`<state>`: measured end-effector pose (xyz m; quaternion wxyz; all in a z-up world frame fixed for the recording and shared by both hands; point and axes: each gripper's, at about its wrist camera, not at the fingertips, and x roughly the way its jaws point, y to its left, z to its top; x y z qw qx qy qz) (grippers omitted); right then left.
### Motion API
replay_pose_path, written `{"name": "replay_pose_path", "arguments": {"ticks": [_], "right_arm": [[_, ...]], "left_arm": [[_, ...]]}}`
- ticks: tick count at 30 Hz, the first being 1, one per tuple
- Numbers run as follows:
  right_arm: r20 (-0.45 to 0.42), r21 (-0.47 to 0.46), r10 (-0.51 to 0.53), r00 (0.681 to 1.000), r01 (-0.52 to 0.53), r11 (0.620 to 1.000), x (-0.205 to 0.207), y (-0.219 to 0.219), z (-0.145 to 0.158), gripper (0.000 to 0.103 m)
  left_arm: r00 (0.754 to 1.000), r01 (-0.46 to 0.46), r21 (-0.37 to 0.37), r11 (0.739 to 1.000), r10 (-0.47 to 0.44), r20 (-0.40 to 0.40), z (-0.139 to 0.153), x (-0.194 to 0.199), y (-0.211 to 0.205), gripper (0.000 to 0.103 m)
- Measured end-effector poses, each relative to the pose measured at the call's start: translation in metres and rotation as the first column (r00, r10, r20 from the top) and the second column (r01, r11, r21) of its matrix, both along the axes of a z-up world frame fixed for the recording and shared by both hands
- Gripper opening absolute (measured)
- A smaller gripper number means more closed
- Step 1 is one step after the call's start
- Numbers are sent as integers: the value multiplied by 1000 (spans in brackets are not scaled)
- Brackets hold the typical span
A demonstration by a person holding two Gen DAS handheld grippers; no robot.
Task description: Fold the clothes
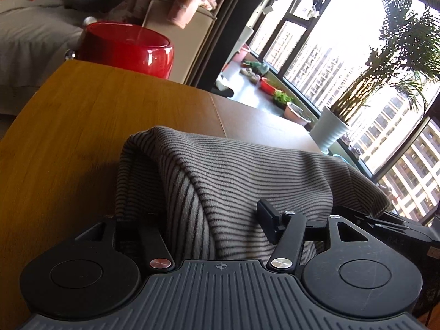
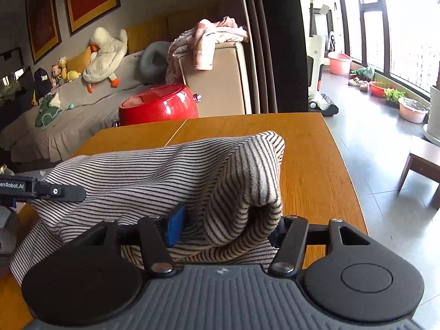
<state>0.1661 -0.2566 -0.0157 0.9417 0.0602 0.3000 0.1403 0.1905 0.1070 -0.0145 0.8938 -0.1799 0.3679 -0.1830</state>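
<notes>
A grey garment with thin black stripes (image 1: 247,170) hangs bunched over the wooden table (image 1: 68,137), held up between both grippers. My left gripper (image 1: 195,220) is shut on a thick fold of it. Cloth covers the left finger, and only the right fingertip (image 1: 268,220) shows. In the right wrist view the same striped garment (image 2: 165,173) rolls over my right gripper (image 2: 225,228), which is shut on it. Its blue pad (image 2: 176,225) shows on the left, while the cloth hides the other finger. The other gripper (image 2: 55,191) appears at the left edge, beside the cloth.
The table (image 2: 316,165) ends close on the right, with tiled floor beyond. A shiny red tub (image 2: 159,104) stands behind the far edge. Behind it is a sofa with plush toys (image 2: 104,52) and a pink garment (image 2: 214,38). A low wooden stool (image 2: 423,159) stands at right, and a potted palm (image 1: 332,129) by the window.
</notes>
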Motion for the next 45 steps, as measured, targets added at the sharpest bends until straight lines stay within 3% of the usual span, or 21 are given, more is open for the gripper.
{"name": "replay_pose_path", "arguments": {"ticks": [3, 5, 6, 8, 9, 11, 14, 16, 19, 22, 23, 24, 26, 28, 31, 33, 35, 37, 41, 44, 45], "right_arm": [[-1, 22, -4, 1000, 4, 1000, -3, -3, 1, 58], [7, -21, 3, 1000, -3, 1000, -2, 2, -2, 47], [14, -36, 10, 1000, -9, 999, -2, 5, -3, 44], [33, -44, 14, 999, -12, 999, -1, 9, 3, 21], [51, -49, 17, 999, -15, 999, -2, 11, 11, 21], [96, -36, 34, 995, -31, 999, -10, 12, 28, 18], [142, 12, 75, 987, -78, 997, -35, 9, 52, 18], [131, 50, 98, 987, -106, 993, -54, 5, 55, 18], [36, 107, 106, 994, -109, 988, -70, -4, 34, 19], [-48, 101, 85, 995, -80, 992, -76, -7, 4, 21], [-53, 115, 75, 996, -68, 991, -76, -10, -3, 25], [-55, 123, 64, 996, -57, 991, -76, -14, -7, 26], [-37, 104, 40, 998, -36, 994, -79, -19, 0, 42], [-19, 86, 17, 1000, -15, 996, -81, -25, 7, 48], [34, 59, -28, 999, 26, 998, -87, -35, 22, 61], [92, 50, -52, 994, 48, 998, -89, -37, 34, 69], [135, 44, -47, 990, 42, 998, -86, -33, 43, 72], [167, 40, -22, 986, 16, 999, -81, -26, 48, 72], [133, 51, 104, 986, -112, 992, -60, -1, 33, 72], [-5, 55, 73, 997, -73, 996, -41, 8, -5, 76], [-1, 60, 57, 998, -57, 997, -43, 7, -10, 77]], "left_arm": [[1000, 12, -7, 1000, -12, 4, -1, 1, -2, 77], [1000, 3, 20, 1000, -4, 20, -1, 2, -8, 72], [1000, -9, 46, 999, 8, 25, 0, 4, -11, 57], [999, -27, 80, 996, 24, 38, 5, 4, -14, 39], [999, -30, 85, 996, 26, 46, 10, 3, -14, 29], [996, -29, 93, 995, 22, 81, 24, -3, -13, 24], [987, -15, 98, 995, -1, 159, 52, -31, -9, 24], [986, -5, 100, 995, -12, 166, 59, -50, -3, 24], [991, 17, 101, 995, -31, 133, 51, -75, 4, 27], [999, 13, 121, 993, -17, 39, 18, -86, 9, 30], [1000, 4, 122, 993, -5, 5, 7, -88, 12, 36], [1000, -4, 113, 994, 4, 3, 6, -91, 14, 39], [1000, -20, 92, 996, 19, 9, 9, -96, 20, 43], [998, -48, 116, 992, 42, 48, 22, -103, 24, 47], [992, -60, 125, 990, 46, 117, 44, -117, 25, 62], [990, -42, 112, 993, 26, 141, 56, -125, 19, 78], [992, 1, 96, 995, -13, 122, 56, -126, 7, 90], [996, 57, 75, 996, -62, 67, 45, -122, -7, 95], [989, 146, 49, 988, -145, -28, 22, -112, -35, 95], [990, 140, 101, 985, -143, 18, 19, -102, -48, 98], [990, 137, 115, 984, -141, 27, 18, -99, -50, 99]]}}
